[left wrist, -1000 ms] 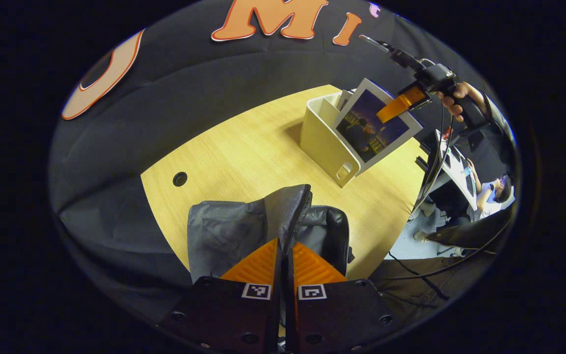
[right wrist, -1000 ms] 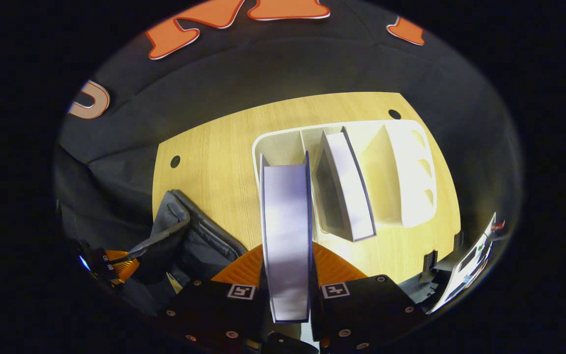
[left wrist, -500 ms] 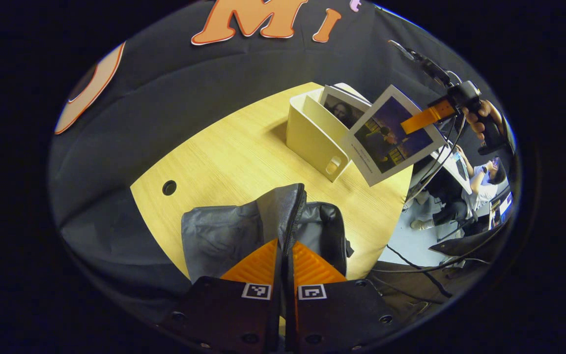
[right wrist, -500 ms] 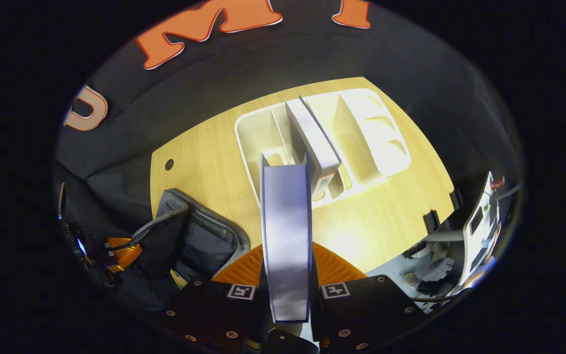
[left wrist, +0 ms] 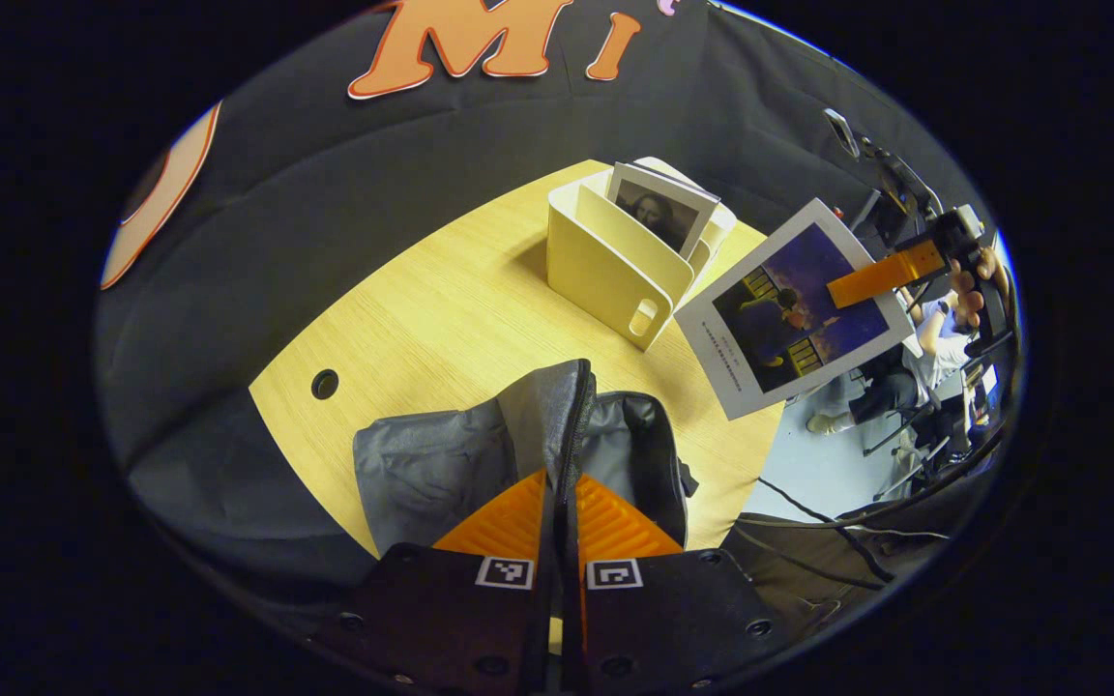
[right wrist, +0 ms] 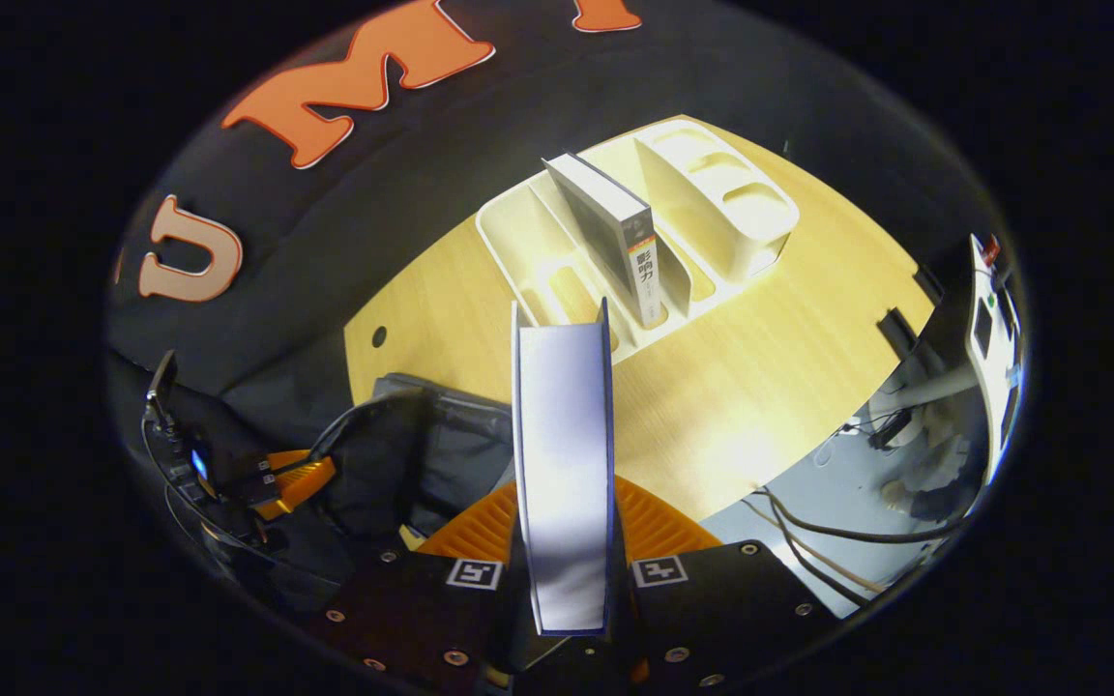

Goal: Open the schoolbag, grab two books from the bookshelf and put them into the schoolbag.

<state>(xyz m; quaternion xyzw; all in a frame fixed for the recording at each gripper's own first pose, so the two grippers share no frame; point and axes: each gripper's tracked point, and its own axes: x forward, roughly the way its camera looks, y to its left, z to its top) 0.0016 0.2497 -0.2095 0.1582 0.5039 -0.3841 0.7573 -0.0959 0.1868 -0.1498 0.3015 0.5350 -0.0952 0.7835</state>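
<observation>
The grey fabric schoolbag [left wrist: 480, 454] sits on the pale wooden worktop [left wrist: 441, 319], its zipped edge pinched up by the left gripper [left wrist: 562, 527], jaws pressed together on it. The right gripper [right wrist: 565, 541] has its jaws clamped on a white-edged book with a dark photo cover [left wrist: 794, 309], held in the air clear of the cream plastic bookshelf [right wrist: 615, 242]. So one book is out but not yet bagged. A second book with a portrait cover [left wrist: 659, 208] waits in the rack; its spine lettering is too small to make out.
</observation>
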